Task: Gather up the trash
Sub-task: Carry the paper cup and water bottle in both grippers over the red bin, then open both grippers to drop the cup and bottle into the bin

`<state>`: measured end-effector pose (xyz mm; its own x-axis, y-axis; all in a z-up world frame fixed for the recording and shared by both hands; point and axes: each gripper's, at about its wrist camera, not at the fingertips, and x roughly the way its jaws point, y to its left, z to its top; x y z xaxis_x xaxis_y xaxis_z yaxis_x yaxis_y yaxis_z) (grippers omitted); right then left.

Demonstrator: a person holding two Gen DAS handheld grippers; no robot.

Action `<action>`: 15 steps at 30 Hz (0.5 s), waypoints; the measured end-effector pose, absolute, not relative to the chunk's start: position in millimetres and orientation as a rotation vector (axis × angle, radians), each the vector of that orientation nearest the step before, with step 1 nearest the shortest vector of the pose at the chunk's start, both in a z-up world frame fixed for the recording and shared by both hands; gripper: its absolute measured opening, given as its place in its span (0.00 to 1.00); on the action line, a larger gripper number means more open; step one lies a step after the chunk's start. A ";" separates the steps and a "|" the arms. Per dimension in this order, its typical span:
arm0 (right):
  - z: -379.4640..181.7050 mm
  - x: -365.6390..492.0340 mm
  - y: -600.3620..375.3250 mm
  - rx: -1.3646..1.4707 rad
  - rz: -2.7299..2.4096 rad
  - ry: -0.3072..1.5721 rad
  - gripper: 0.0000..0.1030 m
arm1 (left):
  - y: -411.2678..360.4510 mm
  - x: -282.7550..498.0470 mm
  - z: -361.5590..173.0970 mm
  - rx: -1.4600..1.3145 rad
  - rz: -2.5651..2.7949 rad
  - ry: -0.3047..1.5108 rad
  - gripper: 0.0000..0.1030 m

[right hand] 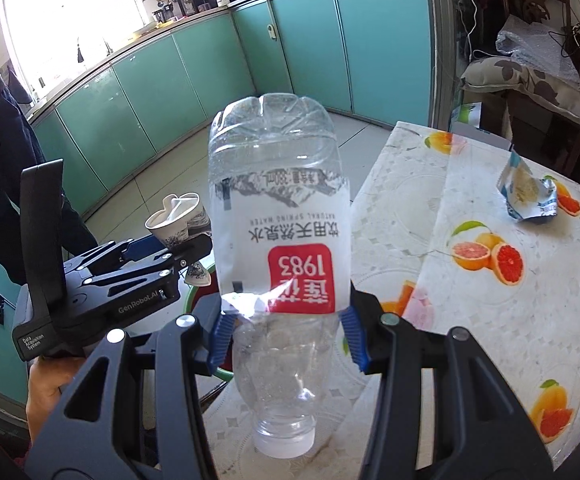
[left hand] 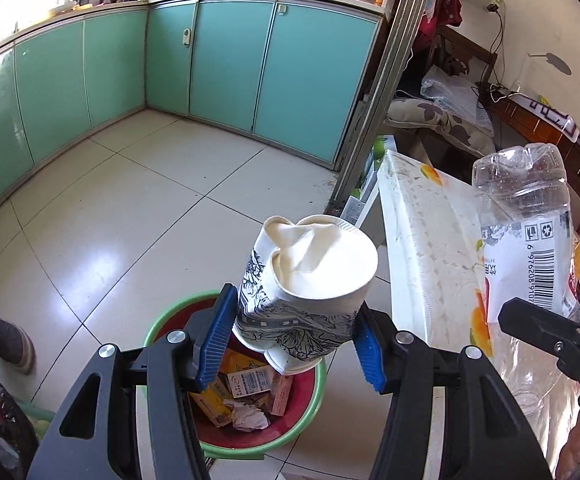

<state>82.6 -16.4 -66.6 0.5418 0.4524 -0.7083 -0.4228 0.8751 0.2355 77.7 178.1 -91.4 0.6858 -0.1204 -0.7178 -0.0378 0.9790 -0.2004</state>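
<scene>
Left wrist view: the left gripper (left hand: 294, 340) clamps a crushed paper cup (left hand: 310, 280) between its blue pads, above a bin (left hand: 314, 392) holding wrappers.

Right wrist view: the right gripper (right hand: 286, 336) grasps an upturned plastic bottle (right hand: 280, 240), cap toward the camera, over the table (right hand: 490, 320) edge. A wrapper (right hand: 528, 194) lies on the table.

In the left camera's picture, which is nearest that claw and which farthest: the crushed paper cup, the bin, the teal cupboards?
1. Crushed paper cup: pinched in the left claw itself.
2. Bin: on the floor right below the cup, already holding wrappers.
3. Teal cupboards: across the tiled floor, along the far wall.
</scene>
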 end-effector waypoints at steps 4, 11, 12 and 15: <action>-71.6 92.7 0.5 0.029 0.535 0.874 0.45 | 189.9 81.3 -99.4 -0.225 -0.023 0.841 0.52; -85.2 106.4 29.9 -0.014 0.553 0.916 0.45 | 198.6 86.8 -107.2 -0.243 -0.005 0.866 0.52; -87.3 107.6 34.0 -0.016 0.555 0.921 0.45 | 199.4 87.9 -108.3 -0.244 -0.001 0.865 0.52; -94.9 112.7 41.9 -0.004 0.569 0.946 0.45 | 202.7 89.9 -109.4 -0.258 0.012 0.867 0.52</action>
<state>112.7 41.9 -94.9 0.4501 0.4583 -0.7664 -0.4620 0.8540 0.2393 89.9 202.7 -109.4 0.6488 -0.0940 -0.7552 -0.1151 0.9688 -0.2195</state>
